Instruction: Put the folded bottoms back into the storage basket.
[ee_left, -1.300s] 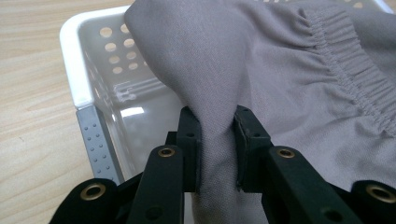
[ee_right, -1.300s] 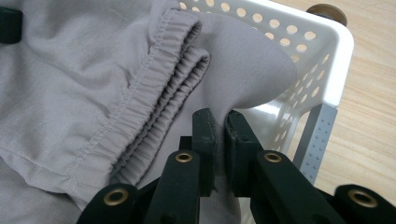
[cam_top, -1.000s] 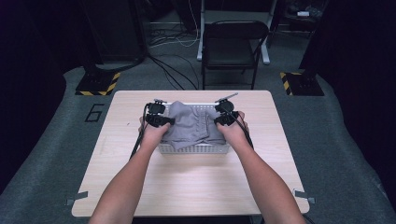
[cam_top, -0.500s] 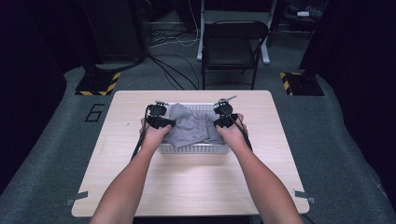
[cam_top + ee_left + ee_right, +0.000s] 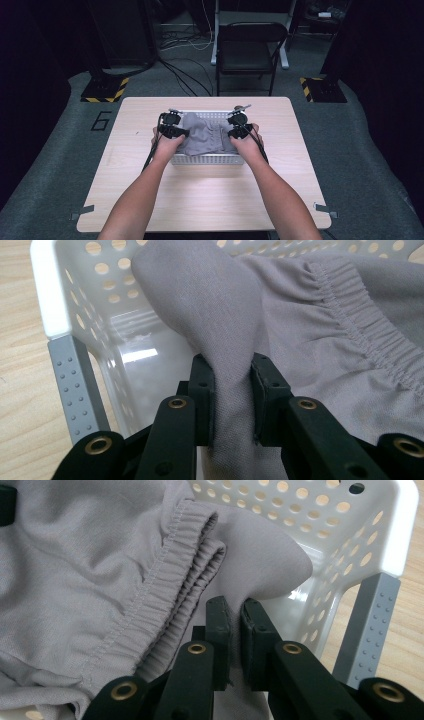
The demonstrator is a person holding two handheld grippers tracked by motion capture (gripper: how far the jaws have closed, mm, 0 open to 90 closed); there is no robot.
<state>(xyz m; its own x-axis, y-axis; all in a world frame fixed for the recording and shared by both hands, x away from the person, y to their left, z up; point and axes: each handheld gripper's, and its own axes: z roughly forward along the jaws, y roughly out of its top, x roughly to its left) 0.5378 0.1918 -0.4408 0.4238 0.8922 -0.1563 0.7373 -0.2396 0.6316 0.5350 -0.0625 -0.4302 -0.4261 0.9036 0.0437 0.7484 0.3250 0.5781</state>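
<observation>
Two grips on: left gripper (image 5: 232, 390) and right gripper (image 5: 235, 630) each pinch a fold of grey elastic-waist garment (image 5: 205, 135), one per side to share its weight. It sits in white perforated basket (image 5: 207, 160), mid-table, nr far edge.

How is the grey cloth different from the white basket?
The grey cloth is soft and wrinkly, with a stretchy gathered band; the white basket is hard plastic, full of round holes. The cloth is pinched by the left hand-held gripper and the right hand-held gripper; the basket just sits on the table. The cloth lies in the basket.
</observation>
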